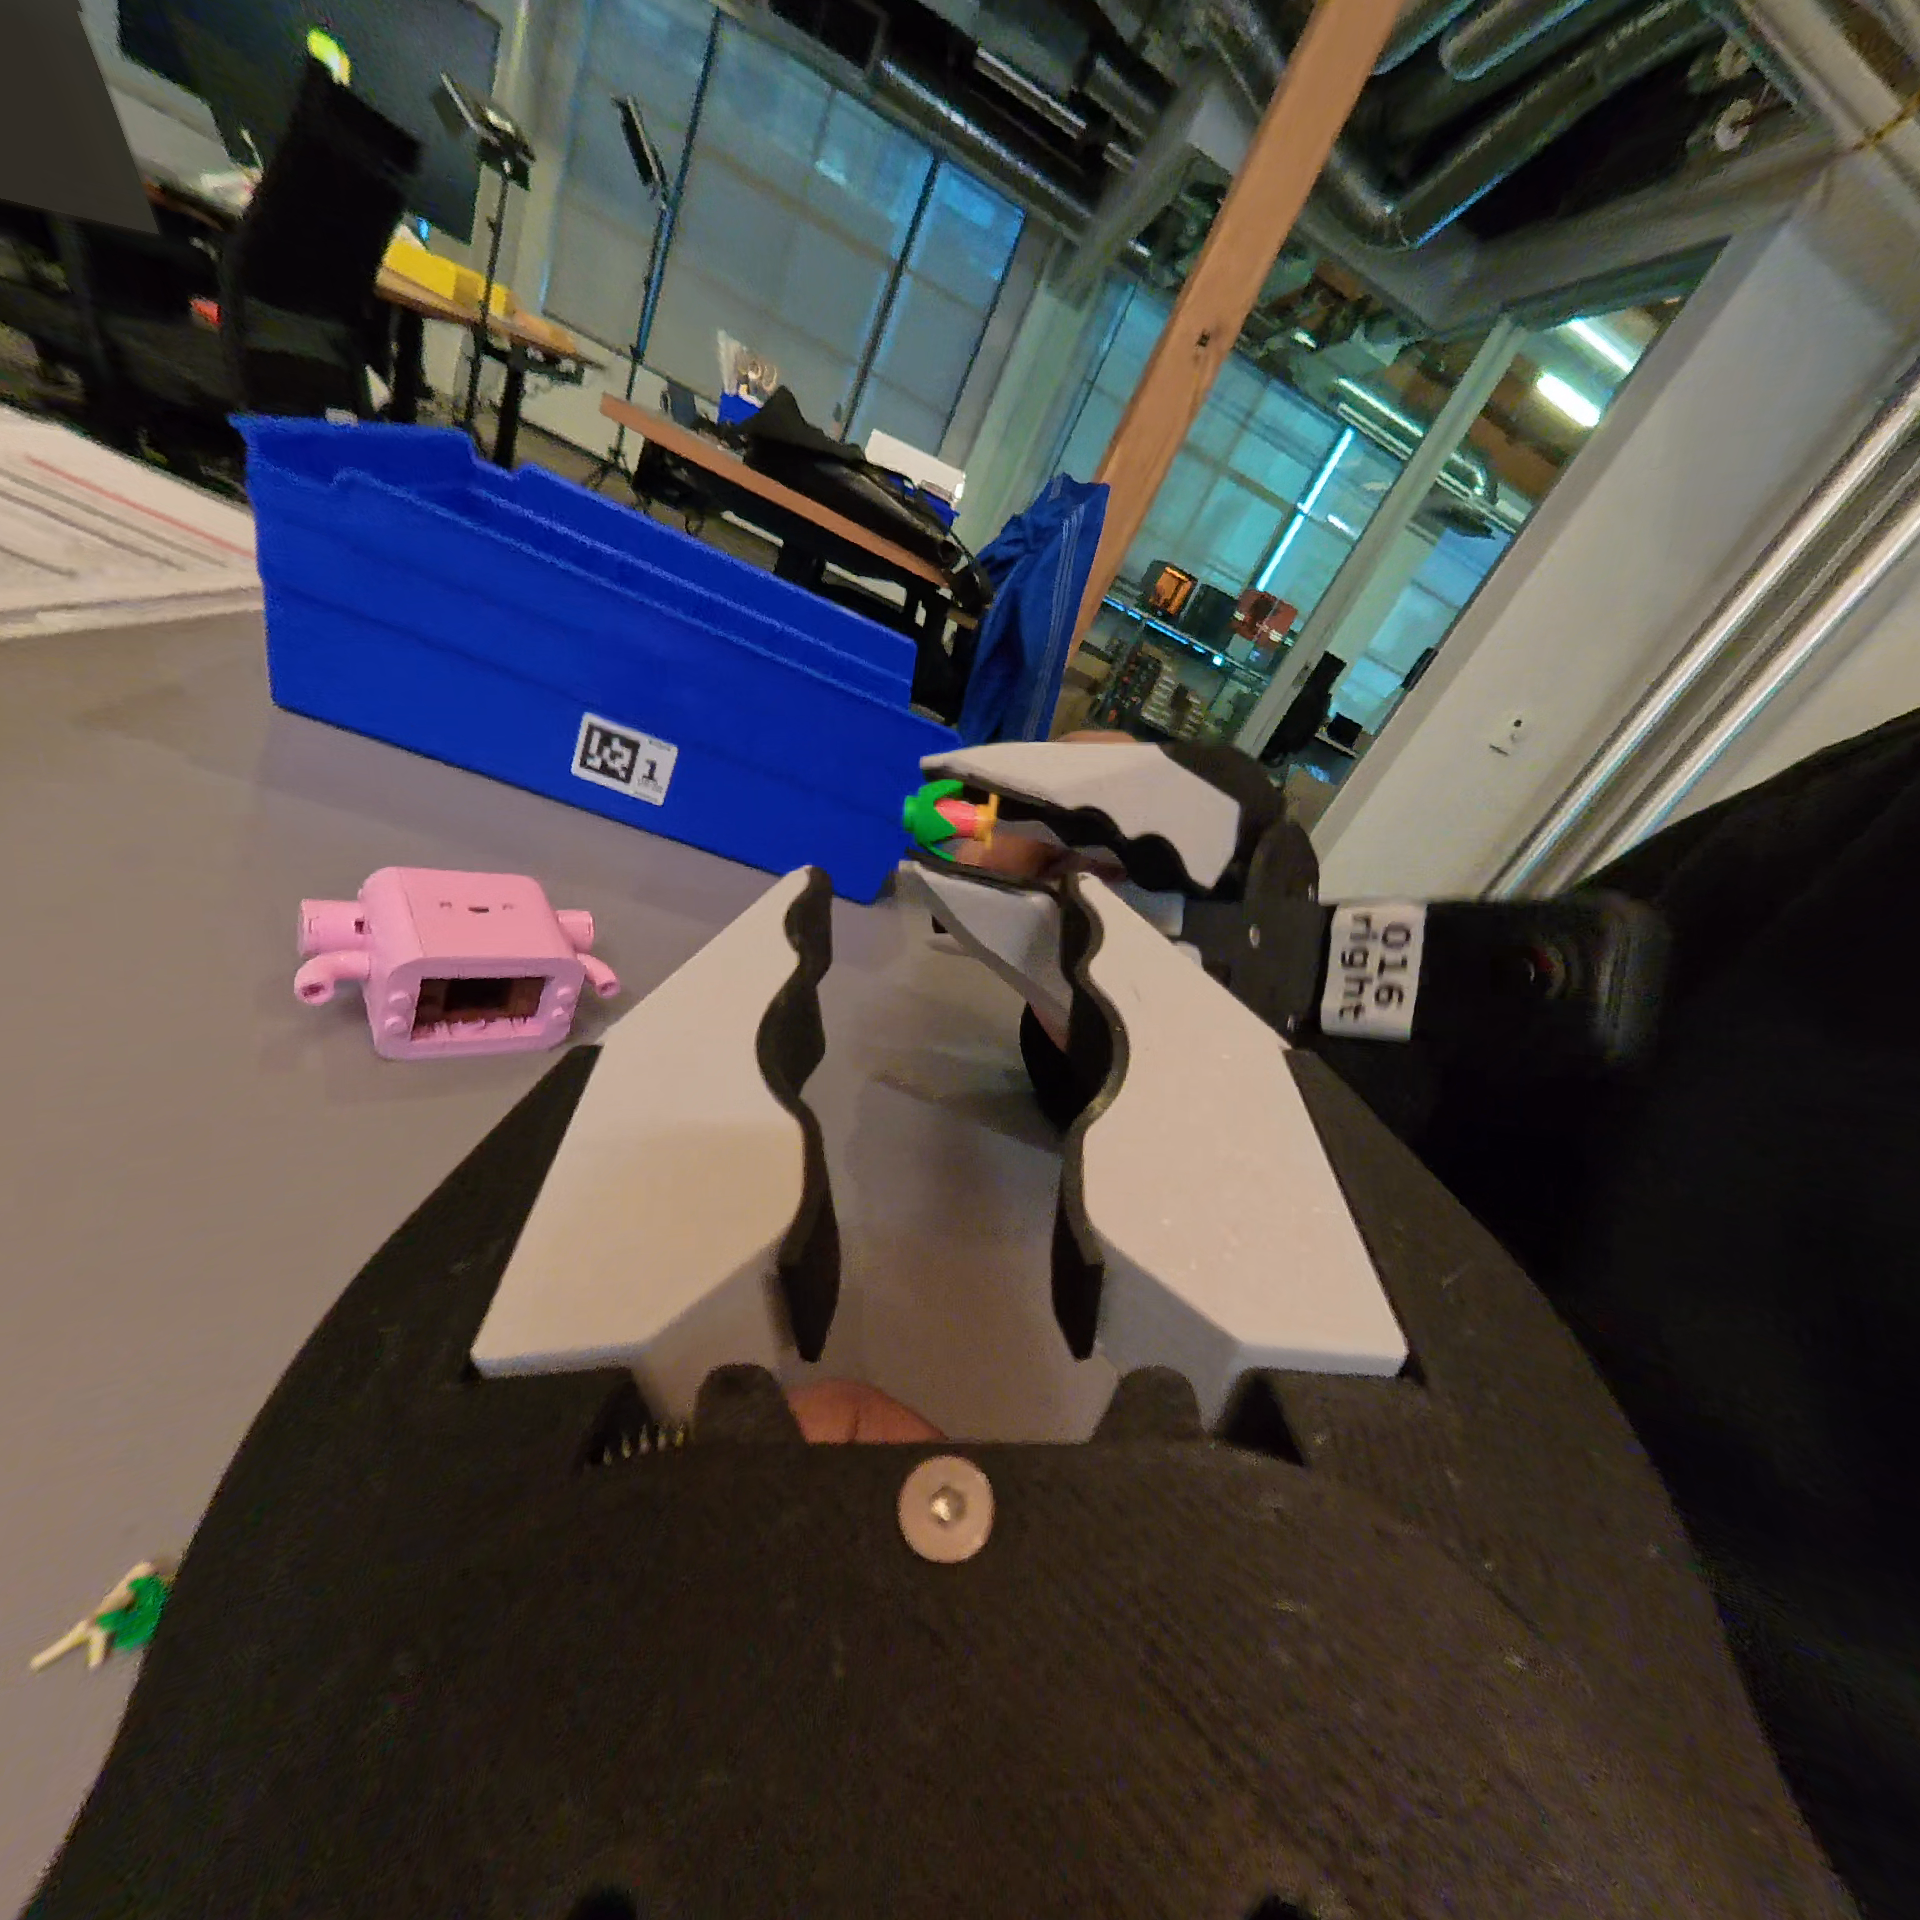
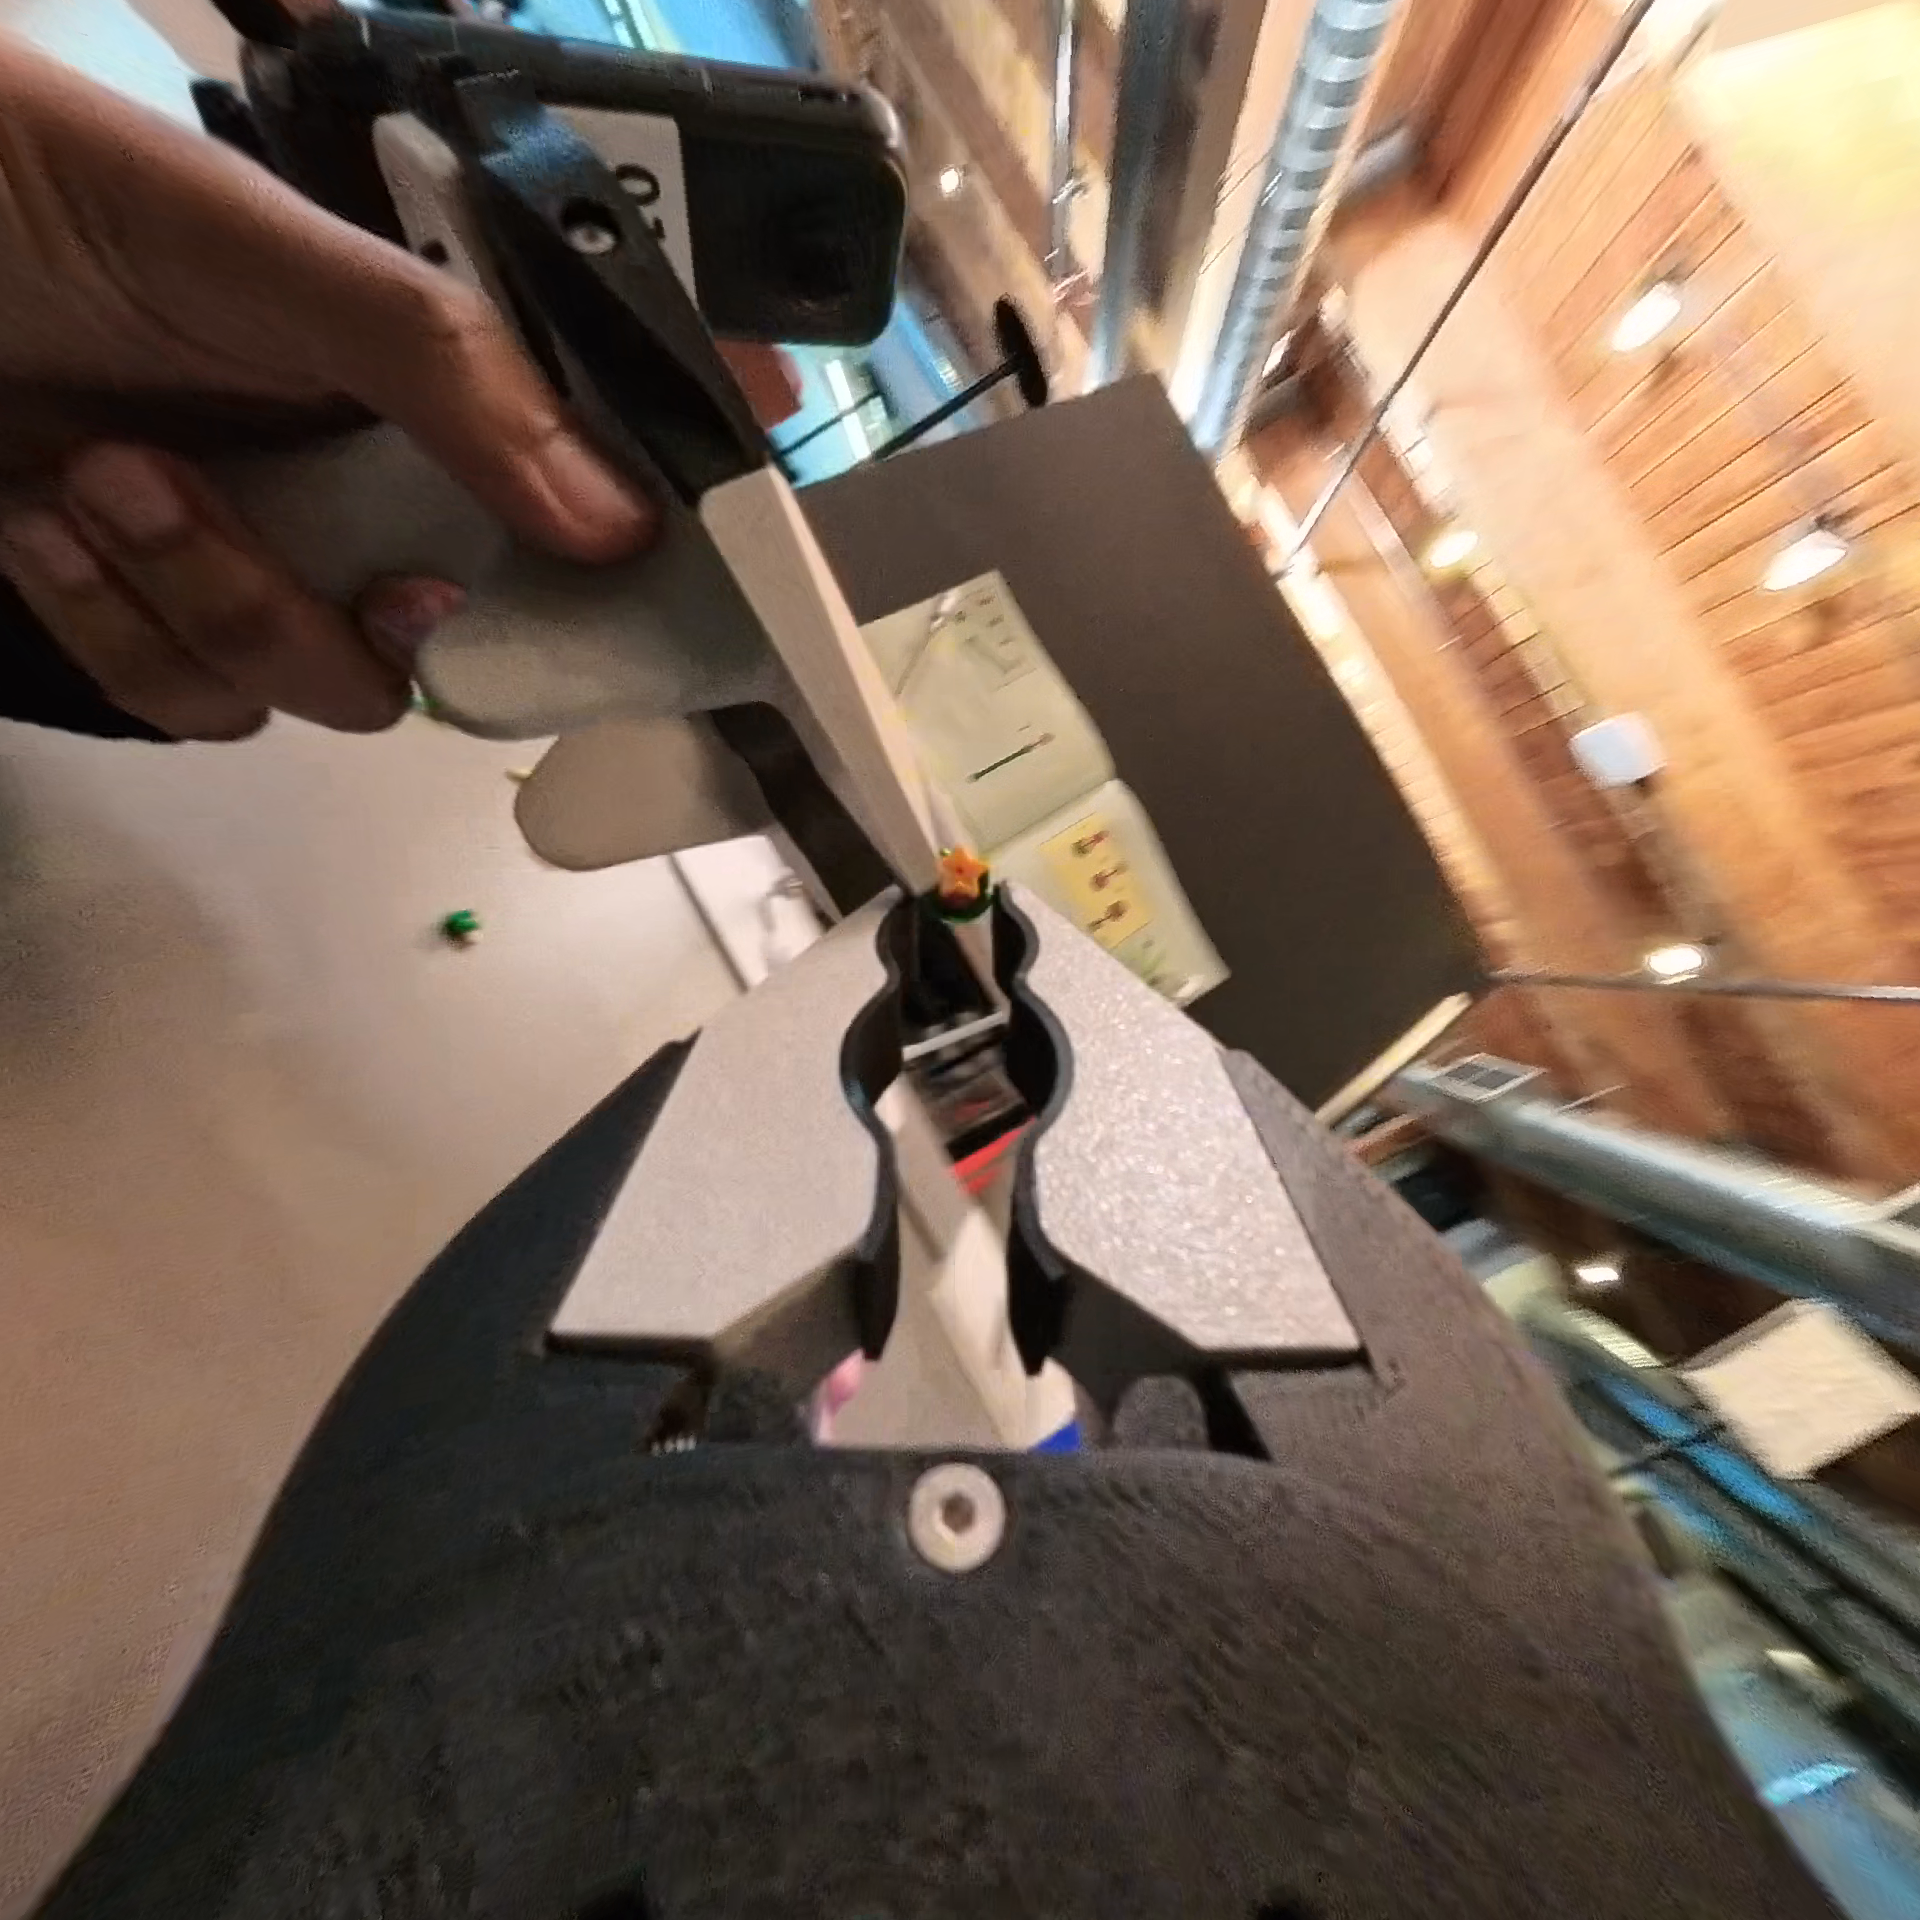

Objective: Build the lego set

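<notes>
Pink block figure (image 1: 457,961) lies alone on grey table (image 1: 156,1195) as two grippers meet above it.

Matte grey fingers with wavy black pads frame both views. Left gripper (image 1: 940,925) stands parted, nothing between its jaws, table showing through the gap. Right gripper (image 2: 954,902) pinches a tiny flower piece (image 2: 960,883) — green base, pink stem, orange star — at its very tips, just beyond the left gripper's fingertips, one of which nearly touches the flower. Ridged blue bin (image 1: 582,644) sits behind the boxy, hollow-fronted figure, with open tabletop between them. Small green-and-cream sprig (image 1: 109,1621) rests near the left edge, well apart. A hand (image 2: 208,416) grips the left tool's handle.
</notes>
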Motion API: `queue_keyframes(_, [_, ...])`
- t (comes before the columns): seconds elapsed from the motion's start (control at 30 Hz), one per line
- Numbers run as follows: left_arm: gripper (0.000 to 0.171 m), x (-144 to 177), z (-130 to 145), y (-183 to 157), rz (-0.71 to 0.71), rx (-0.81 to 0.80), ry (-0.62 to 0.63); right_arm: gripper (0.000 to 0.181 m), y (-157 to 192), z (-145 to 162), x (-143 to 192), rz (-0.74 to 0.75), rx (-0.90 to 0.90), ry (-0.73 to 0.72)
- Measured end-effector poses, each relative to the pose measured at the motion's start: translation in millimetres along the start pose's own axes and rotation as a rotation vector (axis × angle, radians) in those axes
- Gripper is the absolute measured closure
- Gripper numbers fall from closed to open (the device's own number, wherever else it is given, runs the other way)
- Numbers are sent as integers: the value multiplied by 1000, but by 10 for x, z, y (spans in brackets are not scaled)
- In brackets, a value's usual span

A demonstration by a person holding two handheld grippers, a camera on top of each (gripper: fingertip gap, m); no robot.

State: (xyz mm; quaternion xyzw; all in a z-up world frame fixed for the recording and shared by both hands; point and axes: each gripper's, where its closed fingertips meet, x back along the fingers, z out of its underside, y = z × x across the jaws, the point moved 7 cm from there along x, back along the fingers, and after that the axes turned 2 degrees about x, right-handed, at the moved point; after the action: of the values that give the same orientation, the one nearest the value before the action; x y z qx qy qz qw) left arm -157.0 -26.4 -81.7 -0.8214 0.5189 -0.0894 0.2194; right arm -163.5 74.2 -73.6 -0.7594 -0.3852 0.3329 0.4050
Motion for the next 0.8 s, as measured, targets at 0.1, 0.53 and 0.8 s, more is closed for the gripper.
queue_keyframes(0.1, [138, 16, -40, -33, 7, -21, -40, 170, 51, -66, 13, 67, 129, -40])
queue_keyframes(0.53, [145, 94, -105, -197, 103, -125, -76, 169, 10, -195, 54, 137, 141, -117])
queue_keyframes(0.8, [157, 84, -112, -238, 87, -178, -78, 169, 30, -210, 55, 130, 148, -127])
